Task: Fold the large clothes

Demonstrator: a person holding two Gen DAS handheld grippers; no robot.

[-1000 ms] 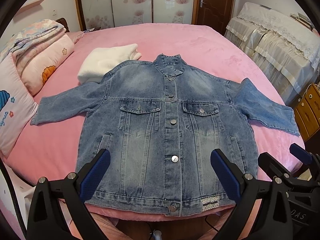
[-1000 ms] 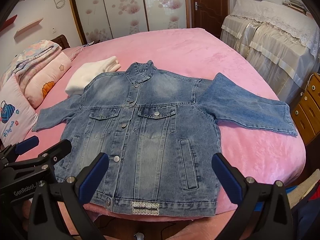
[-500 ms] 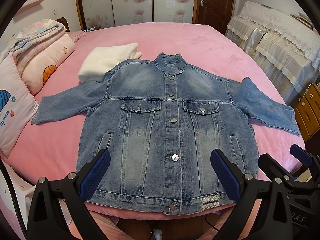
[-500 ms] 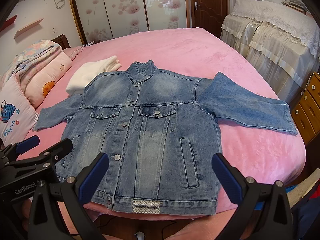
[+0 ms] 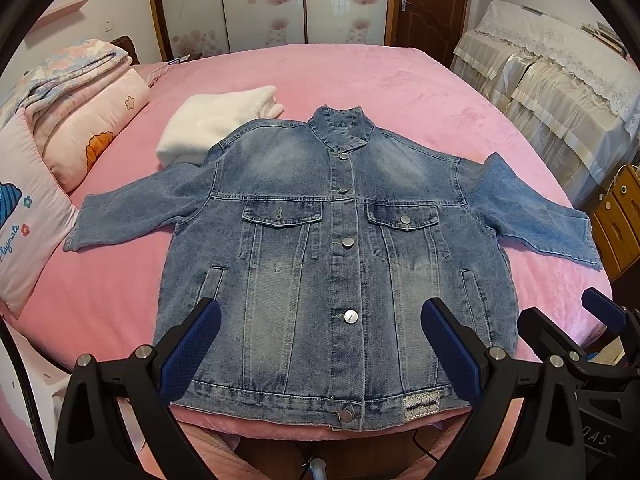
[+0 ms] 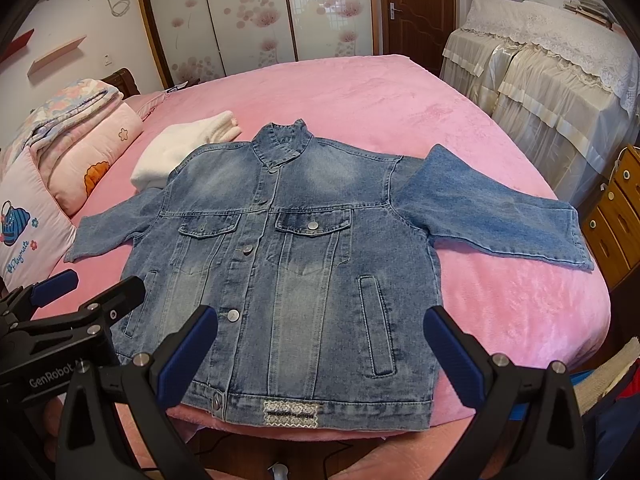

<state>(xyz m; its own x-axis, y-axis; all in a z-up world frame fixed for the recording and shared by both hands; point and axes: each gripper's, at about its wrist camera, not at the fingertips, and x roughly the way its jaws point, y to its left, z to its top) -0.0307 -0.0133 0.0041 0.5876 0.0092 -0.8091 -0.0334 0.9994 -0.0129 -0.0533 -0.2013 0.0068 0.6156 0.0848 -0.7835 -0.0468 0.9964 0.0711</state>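
A blue denim jacket [image 5: 340, 248] [image 6: 288, 256] lies flat and buttoned, front up, on the pink bed [image 5: 360, 80] [image 6: 320, 92], both sleeves spread out to the sides, hem at the near edge. My left gripper [image 5: 320, 344] hovers open above the hem near the middle, nothing between its blue pads. My right gripper [image 6: 320, 348] is open too, above the hem's right half; it also shows at the left wrist view's right edge as the right gripper [image 5: 592, 320]. The left gripper [image 6: 76, 300] appears at the left in the right wrist view.
A folded white garment [image 5: 212, 124] lies behind the jacket's left shoulder. Pillows and a folded quilt [image 5: 76, 120] are stacked at the left. Lace-covered furniture [image 5: 560, 80] and a wooden drawer unit [image 5: 620, 220] stand at the right. Wardrobe doors and a brown door are behind.
Both views have shifted very slightly; the jacket sits a touch lower in the left wrist frame. Both grippers remain open and the jacket has not moved.
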